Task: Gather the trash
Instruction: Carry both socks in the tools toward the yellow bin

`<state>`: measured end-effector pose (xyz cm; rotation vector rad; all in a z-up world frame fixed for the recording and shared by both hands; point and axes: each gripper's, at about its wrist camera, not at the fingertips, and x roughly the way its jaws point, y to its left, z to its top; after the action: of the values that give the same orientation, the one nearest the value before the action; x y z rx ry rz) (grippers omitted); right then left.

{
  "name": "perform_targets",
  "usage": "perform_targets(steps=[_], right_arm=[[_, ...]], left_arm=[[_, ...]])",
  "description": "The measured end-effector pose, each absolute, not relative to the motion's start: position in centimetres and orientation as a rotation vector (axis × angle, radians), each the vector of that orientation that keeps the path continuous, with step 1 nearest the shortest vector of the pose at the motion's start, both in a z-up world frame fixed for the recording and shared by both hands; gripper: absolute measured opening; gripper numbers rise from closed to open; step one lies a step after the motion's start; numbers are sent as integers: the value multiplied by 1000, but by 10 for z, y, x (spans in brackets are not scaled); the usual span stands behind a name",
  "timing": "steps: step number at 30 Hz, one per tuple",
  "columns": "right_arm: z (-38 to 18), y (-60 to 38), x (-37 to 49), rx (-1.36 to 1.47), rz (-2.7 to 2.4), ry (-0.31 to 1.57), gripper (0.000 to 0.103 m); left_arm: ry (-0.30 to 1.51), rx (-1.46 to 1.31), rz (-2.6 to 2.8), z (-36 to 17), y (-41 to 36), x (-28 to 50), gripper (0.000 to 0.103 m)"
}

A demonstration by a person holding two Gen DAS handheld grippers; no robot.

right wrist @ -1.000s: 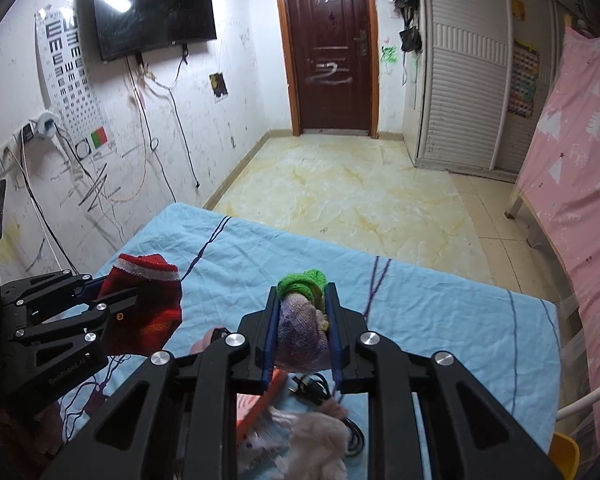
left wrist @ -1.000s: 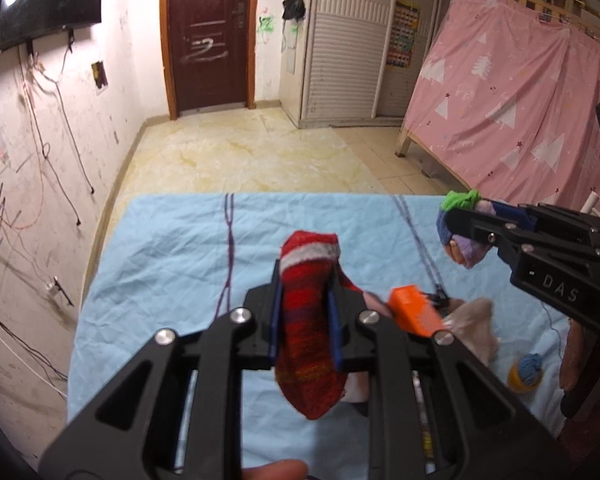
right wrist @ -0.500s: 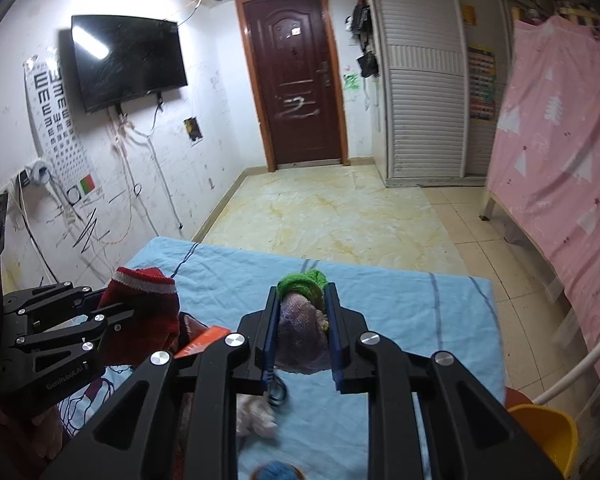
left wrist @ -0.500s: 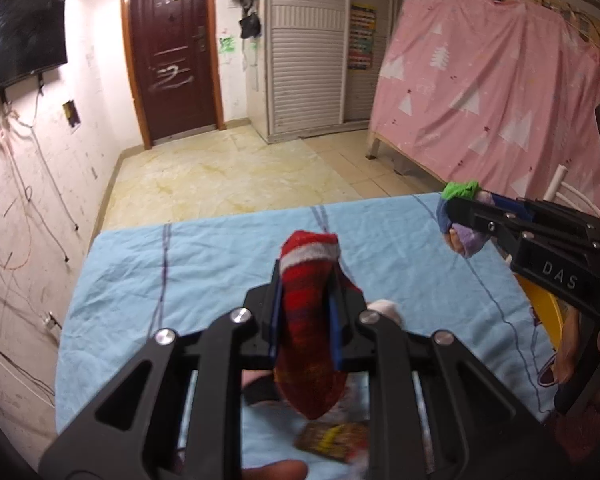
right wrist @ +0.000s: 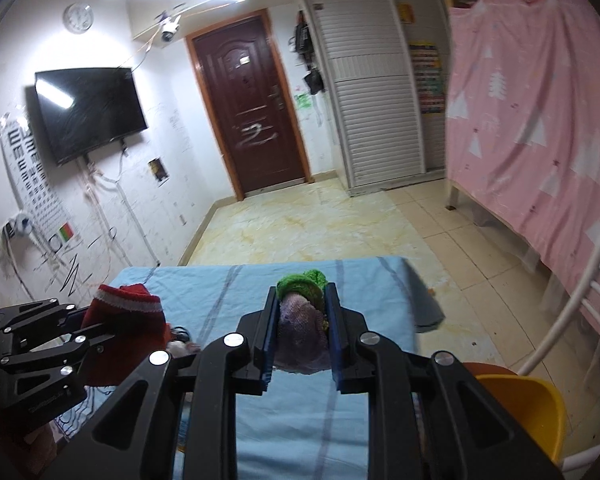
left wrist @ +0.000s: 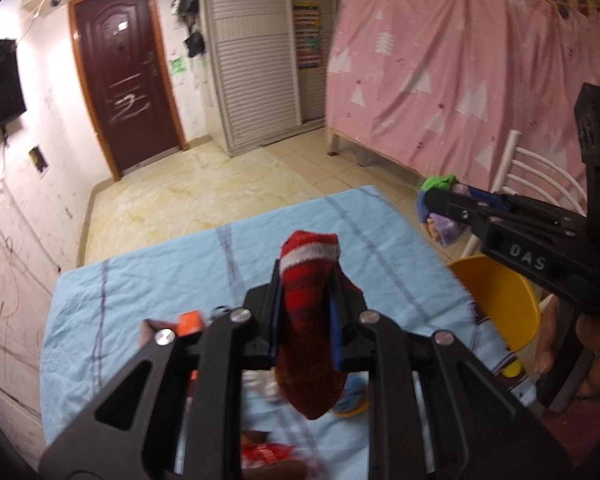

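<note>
Pale tiled floor (right wrist: 324, 224) runs back to a dark brown door (right wrist: 252, 120), with a pink curtain (left wrist: 460, 80) on one side and a wall-mounted black screen (right wrist: 88, 112) on the other. Nearest the cameras is a table under a light blue cloth (right wrist: 300, 420).

The left gripper (left wrist: 306, 308) is clamped tight on a red knitted sock (left wrist: 310, 320) with a white band near its top; the sock stands up between the blue pads and its toe hangs below them, clear of the cloth. In the right wrist view the same gripper (right wrist: 80, 332) enters from the left edge with the sock (right wrist: 124, 332) bunched at its tip.

The right gripper (right wrist: 302, 332) is closed on a purple knitted piece with a green cuff (right wrist: 302, 320), the cuff poking out above the pads. In the left wrist view this gripper (left wrist: 436, 208) reaches in from the right, its load (left wrist: 444, 220) held out past the table's edge, above and just beyond a yellow bin (left wrist: 496, 300).

That yellow bin (right wrist: 520, 412) sits off the table's right corner beside a white chair frame (right wrist: 572, 312). Its inside is only partly in view and I cannot tell what it holds.

Several small items lie on the cloth under the left gripper, mostly hidden by its frame and blurred: an orange box (left wrist: 190, 322), a red wrapper (left wrist: 268, 450), and a blue and yellow thing (left wrist: 352, 396) I cannot identify. A hand (left wrist: 580, 344) grips the right gripper's handle at the frame edge.
</note>
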<state>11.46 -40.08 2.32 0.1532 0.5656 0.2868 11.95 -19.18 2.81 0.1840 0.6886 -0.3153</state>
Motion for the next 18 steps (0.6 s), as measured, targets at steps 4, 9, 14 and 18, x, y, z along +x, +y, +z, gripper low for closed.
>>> perform_targets(steps=[4,9,14,18], right_arm=[[19,-445,101,202,220,545,15],[12,-499,84,260,138,522,15],[2,-545,67,305,68,502,15],[-8,-571,61,332,34,497,15]], left_arm=[[682,208,-367,29,-228,114,17],[693,232,-422,24,-269,112,17],[708,263,-471,20,-307,113,17],[728,284,-508,15,-338,114,17]])
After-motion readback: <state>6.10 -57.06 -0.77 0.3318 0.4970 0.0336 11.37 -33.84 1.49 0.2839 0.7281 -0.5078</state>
